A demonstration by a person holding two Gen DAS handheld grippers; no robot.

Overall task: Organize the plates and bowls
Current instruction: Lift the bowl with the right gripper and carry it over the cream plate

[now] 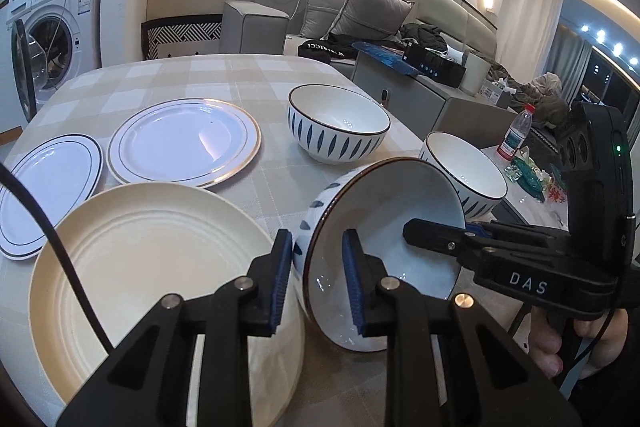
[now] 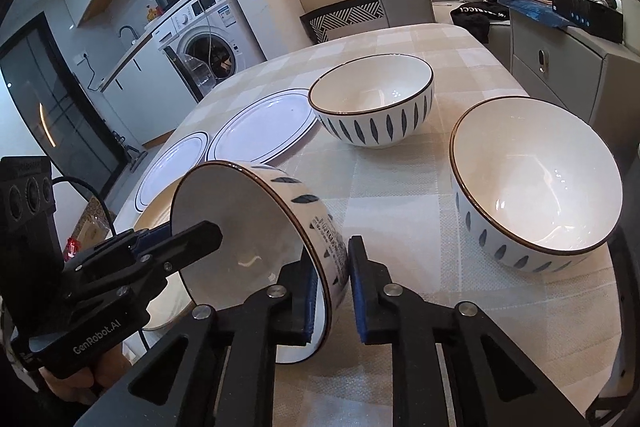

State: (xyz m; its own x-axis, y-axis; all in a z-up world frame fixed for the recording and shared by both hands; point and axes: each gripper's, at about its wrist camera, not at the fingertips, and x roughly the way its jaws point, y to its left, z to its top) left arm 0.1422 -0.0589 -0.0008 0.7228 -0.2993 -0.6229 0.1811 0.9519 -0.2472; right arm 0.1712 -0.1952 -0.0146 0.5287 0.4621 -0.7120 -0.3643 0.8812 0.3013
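A white bowl with blue leaf marks [image 1: 384,227] [image 2: 264,227] is tilted on its side above the table. My left gripper [image 1: 316,281] has its jaws astride the bowl's rim, with gaps on both sides. My right gripper [image 2: 334,291] also straddles the rim, its jaws not quite closed on it. Each gripper shows in the other's view: the right [image 1: 440,235], the left [image 2: 188,239]. A cream plate [image 1: 152,267] lies just left of the bowl. Two more matching bowls [image 1: 340,123] [image 1: 468,171] stand upright behind it.
A gold-rimmed white plate [image 1: 184,141] and a black-rimmed white plate [image 1: 48,187] lie on the checked tablecloth [image 1: 240,75]. The table's right edge runs beside the near bowl [image 2: 536,171]. A sofa, a cabinet and a water bottle [image 1: 518,131] stand beyond.
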